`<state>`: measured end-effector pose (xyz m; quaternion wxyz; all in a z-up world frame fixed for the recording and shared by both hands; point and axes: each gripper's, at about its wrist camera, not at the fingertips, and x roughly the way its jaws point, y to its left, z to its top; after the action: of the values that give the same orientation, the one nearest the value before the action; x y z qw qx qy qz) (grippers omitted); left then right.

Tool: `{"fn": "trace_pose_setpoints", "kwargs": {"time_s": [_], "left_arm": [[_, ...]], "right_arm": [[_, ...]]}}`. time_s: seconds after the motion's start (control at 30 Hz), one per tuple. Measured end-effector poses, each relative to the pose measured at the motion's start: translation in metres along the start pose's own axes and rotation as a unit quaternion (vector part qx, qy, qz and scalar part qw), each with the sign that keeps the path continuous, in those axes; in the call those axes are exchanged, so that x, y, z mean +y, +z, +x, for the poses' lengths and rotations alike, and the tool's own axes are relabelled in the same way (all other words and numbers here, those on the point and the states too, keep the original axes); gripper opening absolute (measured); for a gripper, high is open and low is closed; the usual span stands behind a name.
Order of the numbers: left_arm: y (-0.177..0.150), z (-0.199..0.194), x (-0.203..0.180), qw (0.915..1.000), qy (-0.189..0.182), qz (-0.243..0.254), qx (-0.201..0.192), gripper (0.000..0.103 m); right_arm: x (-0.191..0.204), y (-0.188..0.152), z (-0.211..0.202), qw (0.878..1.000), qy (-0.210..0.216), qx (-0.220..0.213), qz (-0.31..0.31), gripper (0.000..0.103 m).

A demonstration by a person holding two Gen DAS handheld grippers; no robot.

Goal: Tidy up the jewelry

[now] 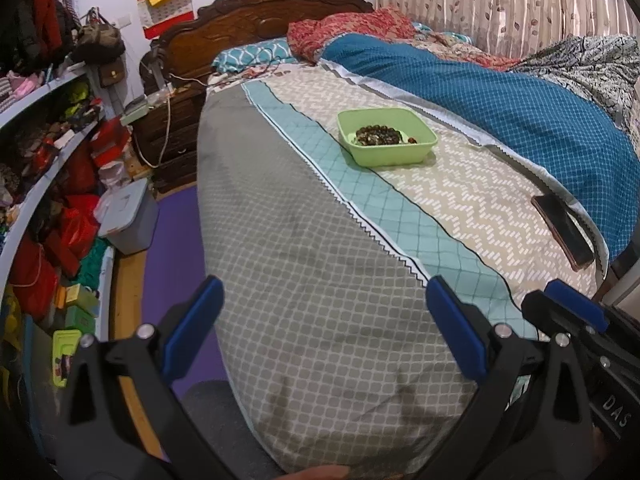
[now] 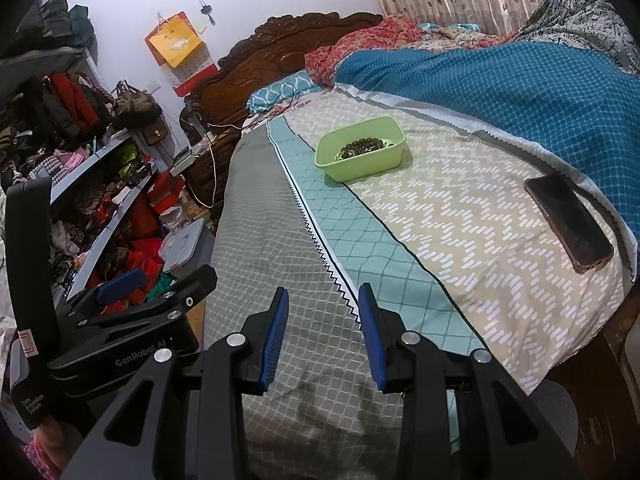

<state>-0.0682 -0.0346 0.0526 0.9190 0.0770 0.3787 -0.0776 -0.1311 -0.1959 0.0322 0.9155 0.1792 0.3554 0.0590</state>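
Note:
A light green plastic tub [image 1: 386, 136] [image 2: 360, 154] sits on the bed, holding a heap of dark beaded jewelry [image 1: 378, 135] [image 2: 358, 147]. My left gripper [image 1: 324, 320] hovers wide open over the grey part of the bedspread, well short of the tub, with nothing between its blue pads. My right gripper [image 2: 323, 326] is open with a narrower gap, also empty, above the near end of the bed. The left gripper [image 2: 120, 280] shows at the left of the right wrist view; the right gripper [image 1: 576, 308] shows at the right edge of the left wrist view.
A dark phone [image 1: 562, 230] [image 2: 568, 222] lies on the bed's right side beside a blue quilt [image 1: 500, 108]. Cluttered shelves [image 1: 44, 152] and a grey lidded bin [image 1: 130, 216] stand left of the bed. A carved wooden headboard [image 1: 256, 28] and curtains are at the far end.

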Motion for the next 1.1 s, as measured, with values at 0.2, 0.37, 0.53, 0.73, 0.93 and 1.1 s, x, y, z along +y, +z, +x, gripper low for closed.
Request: {"fn": "trace_pose_setpoints", "kwargs": {"time_s": [0.2,0.37,0.53,0.73,0.93,1.1], "left_arm": [[-0.003,-0.007,0.004,0.9999,0.000,-0.005,-0.010,0.097],[-0.006,-0.012,0.009,0.9997,-0.011,-0.021,-0.011,0.097],[-0.005,-0.016,0.015,0.9996,-0.007,-0.024,-0.015,0.097],[0.003,-0.009,0.018,0.9994,0.001,-0.032,-0.010,0.097],[0.014,0.008,0.014,0.9996,0.016,-0.024,0.005,0.097],[0.021,0.020,0.007,0.9995,0.023,-0.013,0.016,0.097]], "right_arm": [[0.005,-0.003,-0.006,1.000,-0.008,-0.003,-0.006,0.009],[0.011,-0.004,-0.010,1.000,-0.016,-0.002,-0.015,0.009],[0.018,-0.002,-0.010,1.000,-0.015,-0.002,-0.027,0.009],[0.015,0.004,-0.001,1.000,-0.009,0.007,-0.029,0.009],[0.001,0.019,0.015,1.000,0.002,0.007,-0.014,0.009],[-0.011,0.029,0.028,1.000,0.013,0.008,-0.004,0.009]]}}
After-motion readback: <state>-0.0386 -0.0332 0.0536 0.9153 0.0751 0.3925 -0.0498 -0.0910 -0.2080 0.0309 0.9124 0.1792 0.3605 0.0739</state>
